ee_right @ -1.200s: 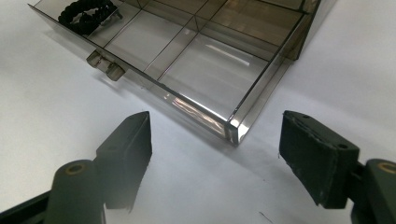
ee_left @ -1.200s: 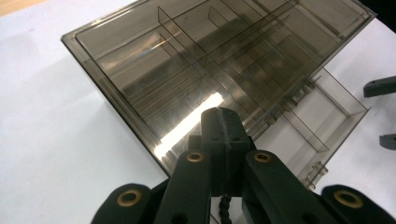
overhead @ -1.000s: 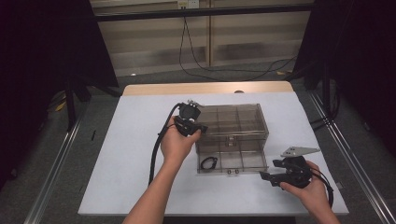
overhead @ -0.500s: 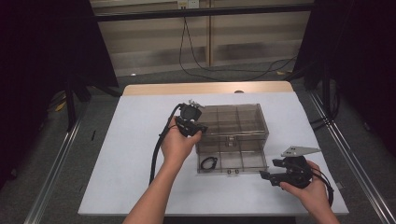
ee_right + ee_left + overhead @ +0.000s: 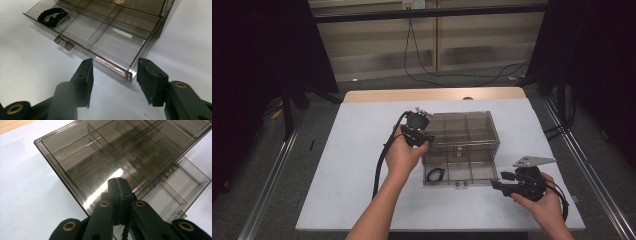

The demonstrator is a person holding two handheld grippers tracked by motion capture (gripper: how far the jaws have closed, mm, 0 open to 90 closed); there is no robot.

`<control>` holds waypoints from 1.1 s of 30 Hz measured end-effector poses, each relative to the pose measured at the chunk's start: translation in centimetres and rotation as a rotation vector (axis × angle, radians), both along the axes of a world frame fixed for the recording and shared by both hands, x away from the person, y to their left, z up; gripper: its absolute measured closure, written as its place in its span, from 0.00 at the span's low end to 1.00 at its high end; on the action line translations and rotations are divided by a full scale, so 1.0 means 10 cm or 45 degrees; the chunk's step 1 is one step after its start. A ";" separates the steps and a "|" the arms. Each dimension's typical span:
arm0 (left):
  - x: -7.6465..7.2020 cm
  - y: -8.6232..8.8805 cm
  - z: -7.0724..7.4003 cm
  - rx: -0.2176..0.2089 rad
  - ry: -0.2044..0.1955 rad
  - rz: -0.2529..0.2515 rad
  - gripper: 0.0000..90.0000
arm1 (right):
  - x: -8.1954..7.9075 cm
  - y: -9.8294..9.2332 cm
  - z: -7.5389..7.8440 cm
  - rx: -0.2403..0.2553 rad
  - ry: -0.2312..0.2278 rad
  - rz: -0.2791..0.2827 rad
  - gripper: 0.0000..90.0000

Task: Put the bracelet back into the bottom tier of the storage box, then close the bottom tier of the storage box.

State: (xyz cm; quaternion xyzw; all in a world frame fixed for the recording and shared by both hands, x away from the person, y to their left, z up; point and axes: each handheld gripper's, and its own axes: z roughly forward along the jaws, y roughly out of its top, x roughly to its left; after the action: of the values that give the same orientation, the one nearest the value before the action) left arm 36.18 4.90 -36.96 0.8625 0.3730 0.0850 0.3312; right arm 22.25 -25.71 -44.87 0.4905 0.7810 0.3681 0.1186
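A smoky clear compartment box (image 5: 460, 162) lies mid-table with its lid (image 5: 464, 127) swung open and tilted up. A black cord bracelet (image 5: 435, 174) (image 5: 52, 16) sits in the front left compartment. My left gripper (image 5: 424, 137) (image 5: 118, 185) is shut, its tips at the near edge of the lid (image 5: 100, 157); whether they touch it is unclear. My right gripper (image 5: 499, 184) (image 5: 115, 65) stands open at the box's front right corner (image 5: 128, 73). Its jaws have just been closing, with that corner between the pads (image 5: 88, 75), which do not touch it.
Two small latches (image 5: 62, 42) stick out from the box's front wall. White table (image 5: 342, 170) stretches left of the box and along the front edge. A wooden strip (image 5: 432, 94) borders the far side. Metal rails (image 5: 584, 165) run along both sides, and cables (image 5: 447, 75) lie on the floor behind.
The right gripper has crept slightly left toward the box's front right corner. The left hand and the lid have kept still.
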 end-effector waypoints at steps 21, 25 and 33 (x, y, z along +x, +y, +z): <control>-0.01 -0.01 0.01 0.012 0.002 0.013 1.00 | 0.04 0.19 -0.03 -0.032 0.029 0.098 0.85; -0.01 -0.02 0.01 0.012 -0.002 0.010 1.00 | 0.05 0.22 -0.05 -0.039 0.032 0.104 0.85; -0.01 -0.01 0.00 0.003 0.006 0.023 1.00 | 0.07 0.26 -0.09 -0.036 0.047 0.124 0.87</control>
State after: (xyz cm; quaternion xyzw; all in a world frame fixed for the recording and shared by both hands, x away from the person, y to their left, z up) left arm 36.08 4.75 -36.93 0.8598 0.3813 0.0866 0.3284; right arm 22.92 -23.06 -45.75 0.4569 0.8110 0.3533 0.0931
